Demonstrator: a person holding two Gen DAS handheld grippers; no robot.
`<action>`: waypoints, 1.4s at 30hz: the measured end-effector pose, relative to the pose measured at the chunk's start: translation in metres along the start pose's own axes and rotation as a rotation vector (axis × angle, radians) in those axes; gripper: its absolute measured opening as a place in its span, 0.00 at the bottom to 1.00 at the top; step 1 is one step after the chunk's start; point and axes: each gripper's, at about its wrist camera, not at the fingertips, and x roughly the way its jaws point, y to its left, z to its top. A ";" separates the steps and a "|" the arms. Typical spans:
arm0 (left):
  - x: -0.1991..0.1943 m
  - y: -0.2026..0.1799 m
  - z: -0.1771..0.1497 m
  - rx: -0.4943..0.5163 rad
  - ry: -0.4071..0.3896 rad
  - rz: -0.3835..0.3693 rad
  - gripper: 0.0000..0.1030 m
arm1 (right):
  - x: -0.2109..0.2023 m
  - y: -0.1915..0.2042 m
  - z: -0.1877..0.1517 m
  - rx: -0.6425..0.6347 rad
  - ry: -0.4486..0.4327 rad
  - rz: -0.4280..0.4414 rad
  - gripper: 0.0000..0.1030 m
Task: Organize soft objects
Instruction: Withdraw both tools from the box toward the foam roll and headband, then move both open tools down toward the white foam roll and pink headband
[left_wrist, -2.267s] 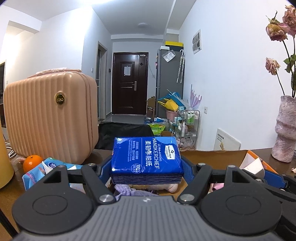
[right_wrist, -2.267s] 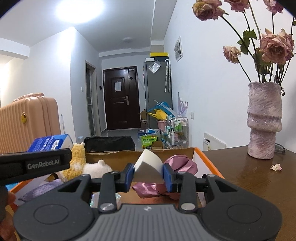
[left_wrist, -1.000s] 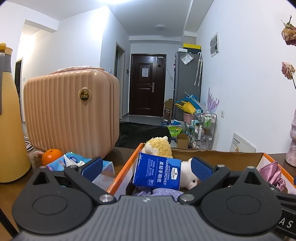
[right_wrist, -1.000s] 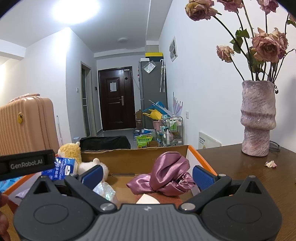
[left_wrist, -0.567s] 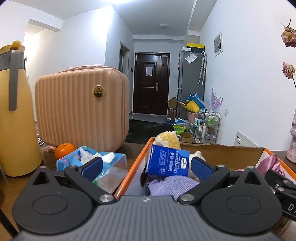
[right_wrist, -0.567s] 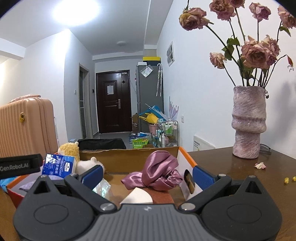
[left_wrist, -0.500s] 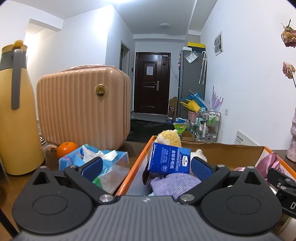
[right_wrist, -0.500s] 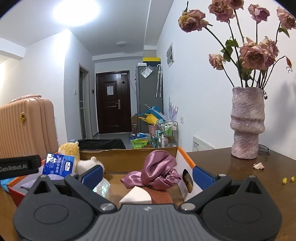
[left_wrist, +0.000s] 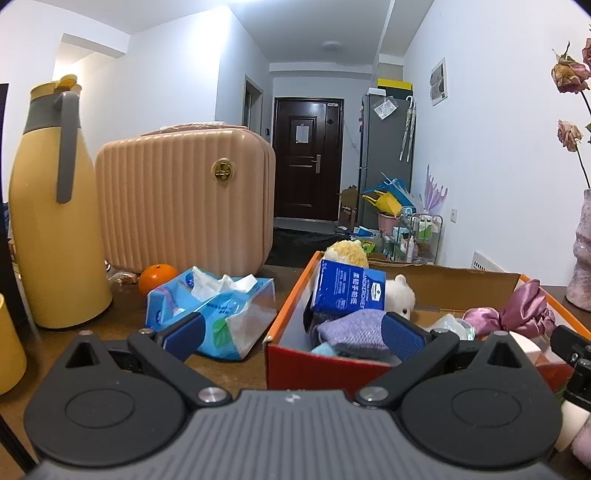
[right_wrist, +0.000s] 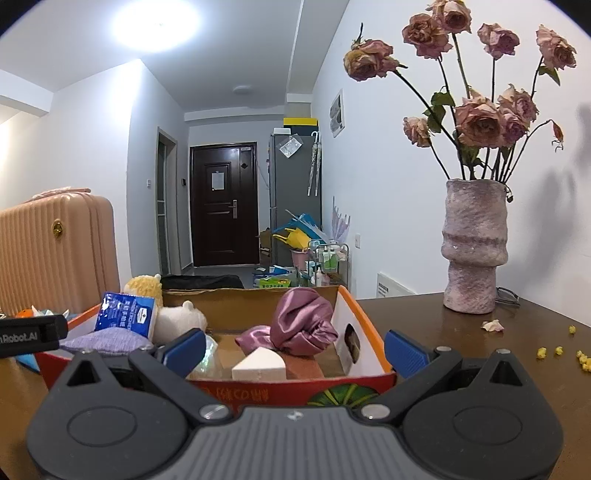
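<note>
Both handheld grippers sit low at the near edge of the brown wooden table (right_wrist: 461, 332), jaws spread wide and holding nothing. The left gripper (left_wrist: 291, 338) straddles the near left corner of the orange-rimmed cardboard box (left_wrist: 291, 288): its left blue pad stands in front of the torn blue-and-clear plastic tissue packet (left_wrist: 218, 306), its right pad in front of the folded lavender knit cloth (left_wrist: 351, 328), though contact with either cannot be confirmed. The right gripper (right_wrist: 295, 349) faces the same box from its right end, touching nothing.

Inside the box, nearest first, lie a white wedge-shaped sponge (right_wrist: 258, 365), a crumpled mauve satin cloth (right_wrist: 303, 325) and the knit cloth; behind them a blue pack of paper handkerchiefs (left_wrist: 347, 291) stands tilted against a small white plush bear (left_wrist: 400, 295) and a yellow fuzzy plush toy (left_wrist: 347, 253).

The soft items appear largely gathered, and the tissue packet just outside the box's left wall looks like the remaining candidate. Collecting it well would likely mean swinging the left gripper leftwards, closing gently around the packet's middle so loose tissues are not pulled out, then lifting clear of the rim.

Further back stand an orange fruit (left_wrist: 157, 278), a yellow thermos jug with grey handle (left_wrist: 55, 221) and a ribbed peach-coloured hard case (left_wrist: 184, 199); on the right, a mottled pink ceramic vase of dried roses (right_wrist: 474, 243).
</note>
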 end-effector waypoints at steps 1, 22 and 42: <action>-0.003 0.001 -0.001 -0.001 0.001 0.001 1.00 | -0.003 -0.001 -0.001 0.000 0.001 -0.001 1.00; -0.053 0.007 -0.021 0.019 0.036 -0.010 1.00 | -0.051 -0.019 -0.011 -0.009 0.013 -0.017 1.00; -0.098 0.001 -0.042 0.044 0.070 -0.037 1.00 | -0.091 -0.048 -0.018 0.011 0.023 -0.013 1.00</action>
